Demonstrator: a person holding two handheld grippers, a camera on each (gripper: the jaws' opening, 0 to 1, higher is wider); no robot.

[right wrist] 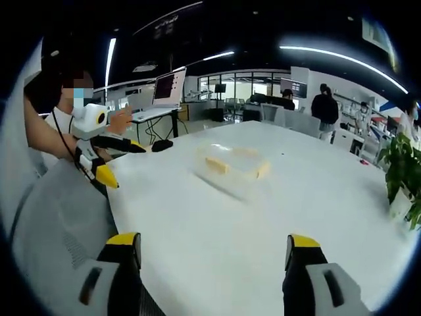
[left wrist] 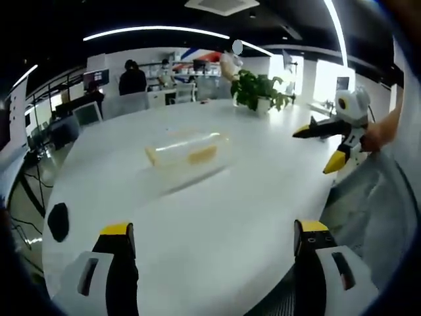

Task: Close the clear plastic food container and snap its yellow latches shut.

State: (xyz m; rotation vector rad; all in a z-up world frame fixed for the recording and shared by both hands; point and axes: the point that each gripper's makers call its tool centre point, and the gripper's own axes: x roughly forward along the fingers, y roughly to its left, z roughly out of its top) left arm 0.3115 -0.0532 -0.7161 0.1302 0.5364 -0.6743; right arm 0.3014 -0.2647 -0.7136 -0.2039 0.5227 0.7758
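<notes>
The clear plastic food container point(left wrist: 187, 150) with yellow latches lies alone in the middle of the white table point(left wrist: 217, 204). It is blurred, so I cannot tell how its lid sits. My left gripper point(left wrist: 214, 230) stands open well short of it, with nothing between its yellow-tipped jaws. At the right edge of that view a hand holds the right gripper point(left wrist: 320, 146) over the table's edge, open. In the right gripper view the container point(right wrist: 233, 164) sits ahead, my right gripper point(right wrist: 212, 240) is open and bare, and the left gripper point(right wrist: 125, 163) is open at the left.
A potted plant point(left wrist: 260, 89) stands at the table's far side, also at the right point(right wrist: 401, 164). A small black object point(left wrist: 58, 220) lies near the table's edge. A grey chair back point(right wrist: 59, 217) is close by. People and desks with monitors fill the room behind.
</notes>
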